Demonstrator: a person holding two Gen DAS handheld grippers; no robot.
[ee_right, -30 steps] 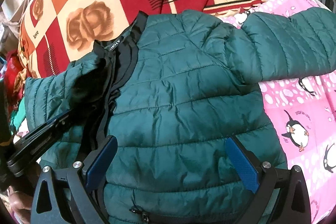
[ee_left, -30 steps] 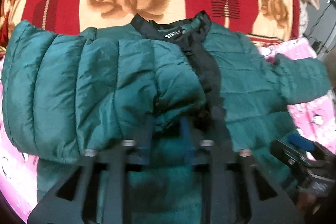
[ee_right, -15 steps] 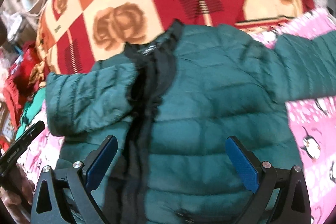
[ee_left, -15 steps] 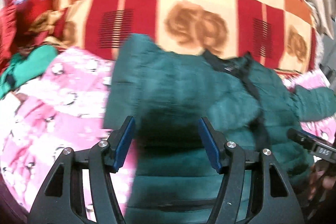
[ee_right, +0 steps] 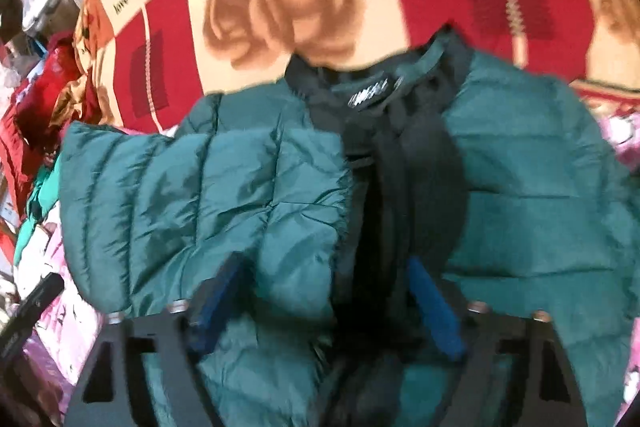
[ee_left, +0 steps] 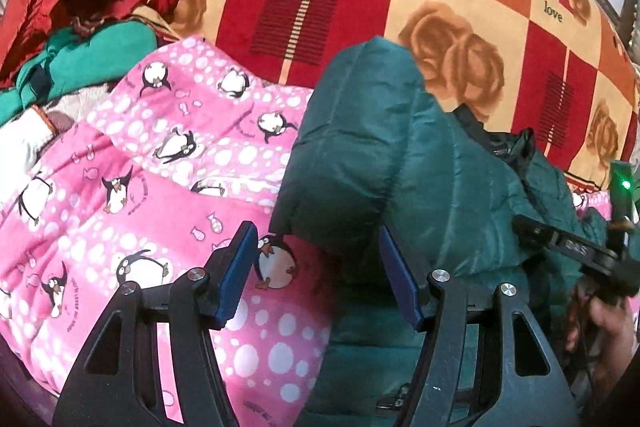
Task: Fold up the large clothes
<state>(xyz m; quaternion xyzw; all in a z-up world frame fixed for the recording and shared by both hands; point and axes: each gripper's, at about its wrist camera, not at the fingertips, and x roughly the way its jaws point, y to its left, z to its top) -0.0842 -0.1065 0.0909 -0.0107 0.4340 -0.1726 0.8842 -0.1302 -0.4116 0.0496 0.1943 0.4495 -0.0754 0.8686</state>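
A big bed cover (ee_left: 360, 7) with red squares and brown roses filled the back of both views. On top of it lay a pink penguin blanket (ee_left: 160, 187), and on that lay the puffy green jacket (ee_right: 520, 207), flat on its back with its collar (ee_right: 380, 95) pointing away toward the roses. Its long way ran from the collar back toward the two claws.

One sleeve (ee_right: 200, 195) was already folded over the front, up to the black zipper strip (ee_right: 400, 187) in the middle.

The jacket lay right in front of the right gripper (ee_right: 320, 303), which was the nearer one. Its blue pads (ee_right: 436, 311) were apart, with the end of the folded sleeve and the zipper strip sitting between them. The picture was blurry, so I could not tell if they touched the cloth.

The left gripper (ee_left: 316, 275) was off to the side, over the jacket's edge and the pink blanket. Its pads (ee_left: 236, 271) were wide apart and held nothing.
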